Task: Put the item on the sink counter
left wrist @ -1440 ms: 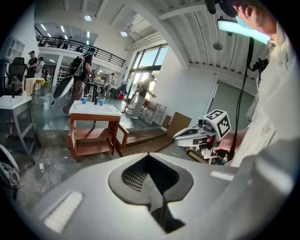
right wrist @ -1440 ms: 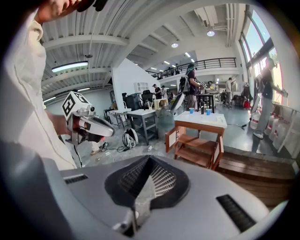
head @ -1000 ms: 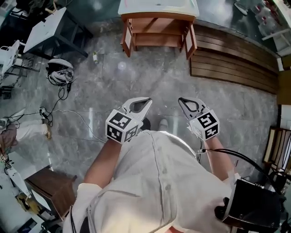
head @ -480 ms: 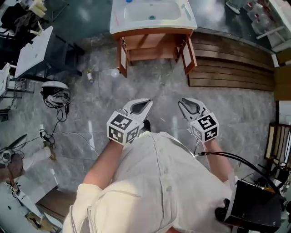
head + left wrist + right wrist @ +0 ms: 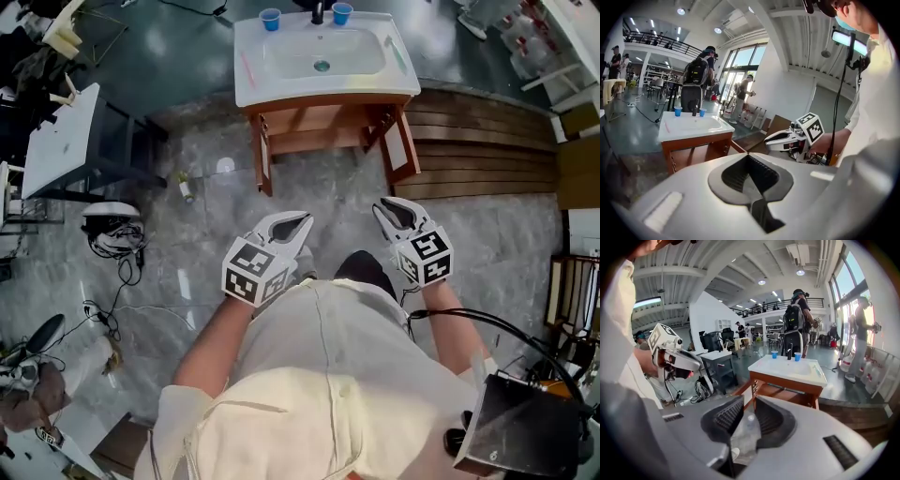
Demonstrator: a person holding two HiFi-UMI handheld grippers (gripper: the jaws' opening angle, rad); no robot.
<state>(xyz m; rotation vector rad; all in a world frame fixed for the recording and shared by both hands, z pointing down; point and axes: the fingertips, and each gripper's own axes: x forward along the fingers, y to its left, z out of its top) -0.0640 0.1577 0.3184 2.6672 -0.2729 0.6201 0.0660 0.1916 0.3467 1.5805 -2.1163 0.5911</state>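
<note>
Neither gripper carries anything. The left gripper (image 5: 298,225) has its jaws drawn together on nothing; the right gripper (image 5: 384,211) has just been opening its jaws and they now stand a moderate way apart, with only floor showing through the gap. Both are held near the person's body, well short of the sink counter (image 5: 258,86) at the far side of the floor.

The likeliest item is the small clear bottle (image 5: 185,187) lying on the floor just left of the vanity's left leg; the right gripper view catches it through the jaw gap. It is not yet picked up and nowhere near the counter top.

Several things could go wrong from here:
- The bottle lies on its side on smooth stone, so jaws closing off-centre may squirt it away or roll it under the vanity.
- The open cabinet doors (image 5: 405,150) jut toward the near side, and a low reach could strike them.
- The tangle of cables (image 5: 114,234) on the left floor could catch a foot.
- Two blue cups (image 5: 271,19) stand at the counter's far edge beside the tap, and a careless set-down could tip them.
- The basin takes up most of the top, so a round bottle may roll into it.

No brand or lettering is legible anywhere; the cubes on the grippers carry only black-and-white square patterns; any label on the bottle is too small to read.
</note>
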